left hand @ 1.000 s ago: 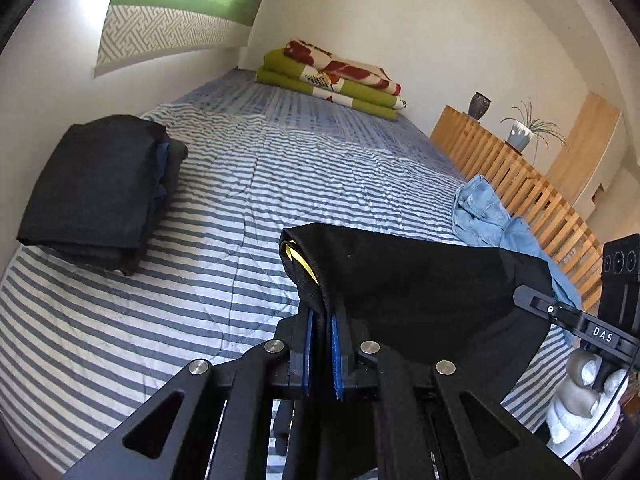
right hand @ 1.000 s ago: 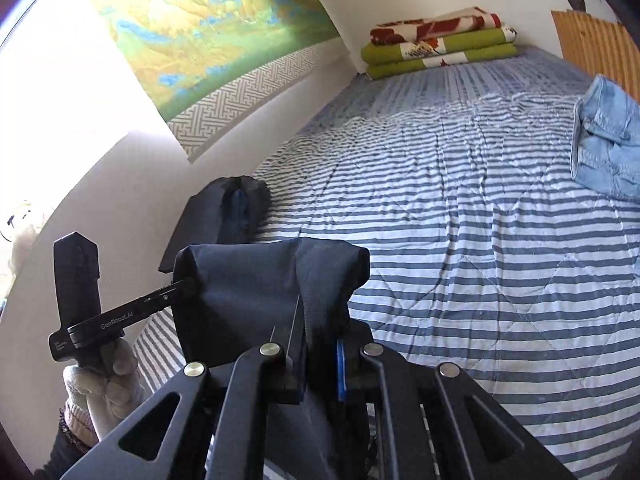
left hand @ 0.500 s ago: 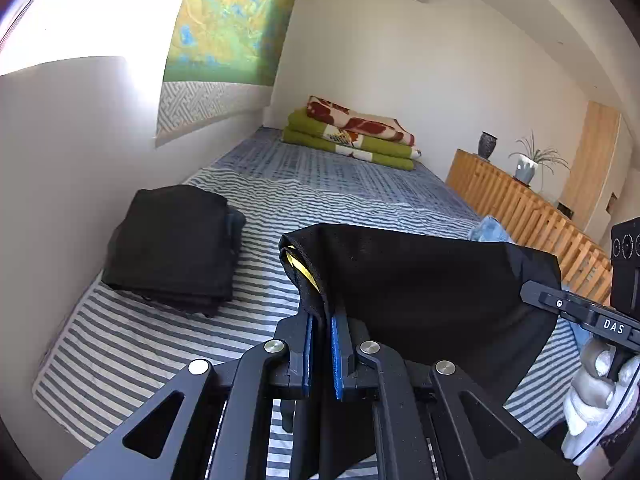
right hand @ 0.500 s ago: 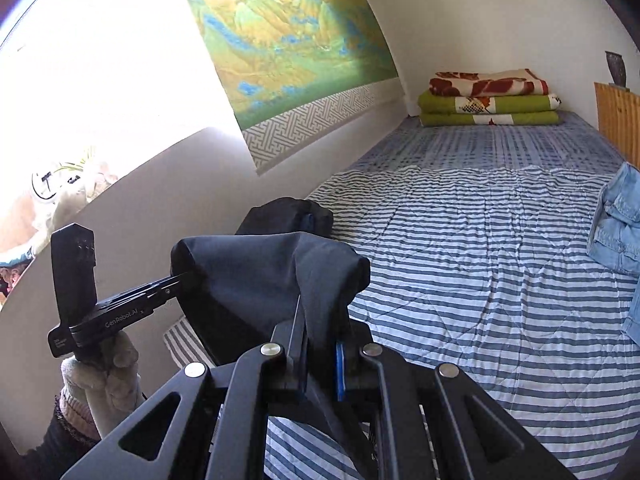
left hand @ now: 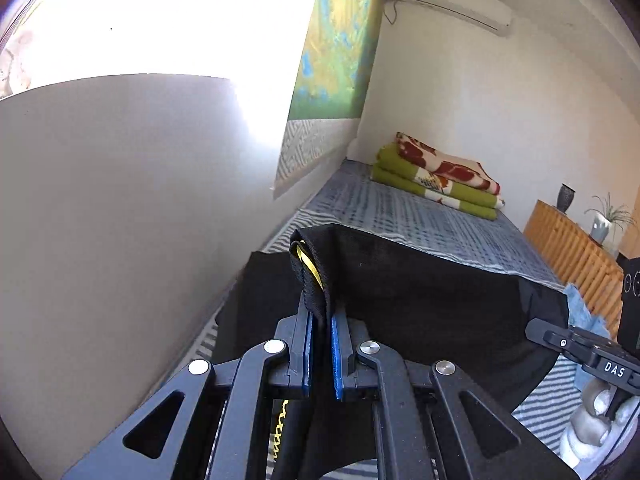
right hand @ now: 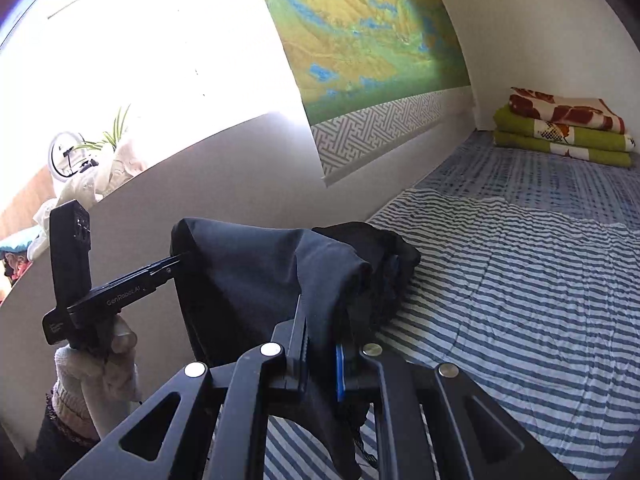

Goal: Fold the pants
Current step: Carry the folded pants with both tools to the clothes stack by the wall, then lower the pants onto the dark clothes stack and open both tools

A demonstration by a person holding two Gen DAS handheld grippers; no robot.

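Across the lower middle of both views, the left gripper (left hand: 320,354) and right gripper (right hand: 322,360) each pinch the black pants (left hand: 420,292), stretched above the striped bed (right hand: 520,280); next, probably lowering them flat for folding.

Two black two-finger grippers are showing: the left gripper (left hand: 320,344) and the right gripper (right hand: 322,354). Two white-gloved hands are showing, the left hand (right hand: 96,364) and the right hand (left hand: 600,420). One pair of black fabric pants (left hand: 420,296) is hanging between them. One striped blue-and-white bed (right hand: 520,300) is lying below. One stack of folded green and red-patterned blankets (left hand: 440,180) is sitting there, and one stack of dark folded garments (right hand: 384,268).
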